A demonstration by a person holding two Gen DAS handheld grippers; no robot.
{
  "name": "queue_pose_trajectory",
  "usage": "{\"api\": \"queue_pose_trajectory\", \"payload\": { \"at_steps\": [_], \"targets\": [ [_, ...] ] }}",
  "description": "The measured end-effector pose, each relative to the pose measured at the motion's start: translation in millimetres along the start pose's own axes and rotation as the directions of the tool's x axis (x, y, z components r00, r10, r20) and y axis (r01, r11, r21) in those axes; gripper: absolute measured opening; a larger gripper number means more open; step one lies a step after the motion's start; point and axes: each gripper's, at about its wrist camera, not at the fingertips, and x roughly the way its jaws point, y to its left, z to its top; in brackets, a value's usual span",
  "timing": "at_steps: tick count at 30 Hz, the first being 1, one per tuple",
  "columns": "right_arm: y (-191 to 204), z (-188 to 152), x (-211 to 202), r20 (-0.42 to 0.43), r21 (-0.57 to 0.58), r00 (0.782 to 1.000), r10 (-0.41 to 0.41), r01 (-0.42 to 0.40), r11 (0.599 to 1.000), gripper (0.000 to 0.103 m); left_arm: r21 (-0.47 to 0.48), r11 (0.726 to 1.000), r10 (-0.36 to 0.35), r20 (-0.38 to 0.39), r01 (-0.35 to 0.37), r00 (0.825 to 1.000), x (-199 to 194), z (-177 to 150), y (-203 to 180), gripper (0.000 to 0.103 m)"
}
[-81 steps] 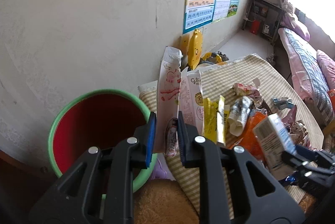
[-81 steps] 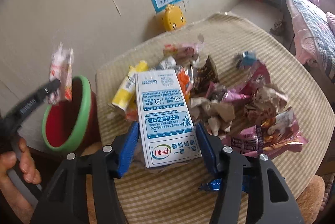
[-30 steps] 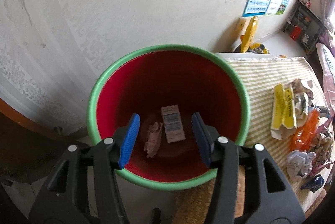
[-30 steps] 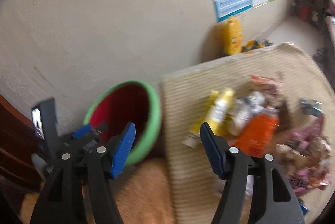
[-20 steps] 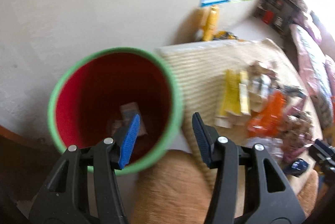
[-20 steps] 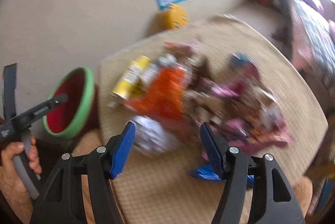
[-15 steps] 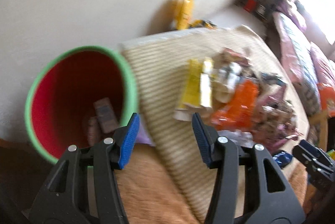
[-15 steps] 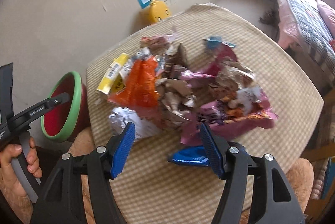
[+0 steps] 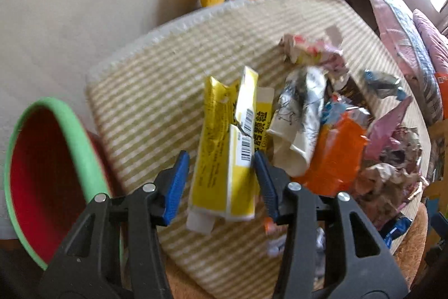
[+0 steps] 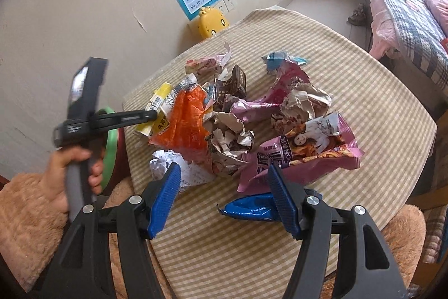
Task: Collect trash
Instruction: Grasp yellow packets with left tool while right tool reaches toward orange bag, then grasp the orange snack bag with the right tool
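Straddling the torn yellow carton (image 9: 224, 159) on the striped tablecloth (image 9: 156, 92), our left gripper (image 9: 221, 181) has been narrowing but isn't pinching yet, right gripper (image 10: 224, 195) spread and empty, so we should clamp mid-carton and carry it to the red bin (image 9: 53, 159) alongside

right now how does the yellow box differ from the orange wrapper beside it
The yellow box is a long, stiff, torn carton with a barcode; the orange wrapper is soft, crumpled plastic. The box lies at the pile's edge nearest the bin, framed by the open left gripper; the wrapper sits deeper in the heap. Both lie on the striped tablecloth.
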Motion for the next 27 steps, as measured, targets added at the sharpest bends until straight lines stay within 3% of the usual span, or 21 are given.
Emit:
{"api": "queue_pose_trajectory", "payload": {
  "at_steps": [3, 8, 13, 18, 23, 27],
  "targets": [
    [0.2, 0.3, 1.3, -0.002, 0.003, 1.0, 0.002, -0.002, 1.0, 0.062, -0.061, 0.998, -0.035, -0.033, 0.033, 0.999, 12.5, 0.4, 5.0, 0.04],
    [6.2, 0.3, 8.8, -0.018, -0.005, 1.0, 0.008, -0.008, 1.0, 0.062, -0.114, 0.992, -0.051, 0.004, 0.051, 0.999, 1.0, -4.9, 11.2, 0.029],
    [21.9, 9.2, 11.2, -0.007, -0.038, 1.0, 0.023, -0.024, 0.999, 0.062, -0.139, 0.989, -0.03, 0.11, 0.045, 0.993, -41.6, -27.6, 17.3, 0.028],
    [46.9, 40.8, 16.3, 0.037, -0.04, 0.997, 0.062, -0.061, 0.997, 0.062, -0.165, 0.986, -0.003, 0.194, 0.036, 0.981, -82.2, -48.6, 24.2, 0.028],
    [53.9, 77.2, 54.9, 0.008, 0.004, 0.997, 0.074, -0.074, 0.997, 0.062, -0.193, 0.981, 0.021, 0.232, 0.025, 0.972, -108.1, -67.2, 28.5, 0.028],
    [60.9, 93.5, 89.7, -0.039, -0.01, 0.999, 0.027, -0.028, 1.0, 0.056, -0.173, 0.985, 0.047, 0.26, -0.001, 0.965, -117.1, -71.1, 25.0, 0.028]
  ]
}}
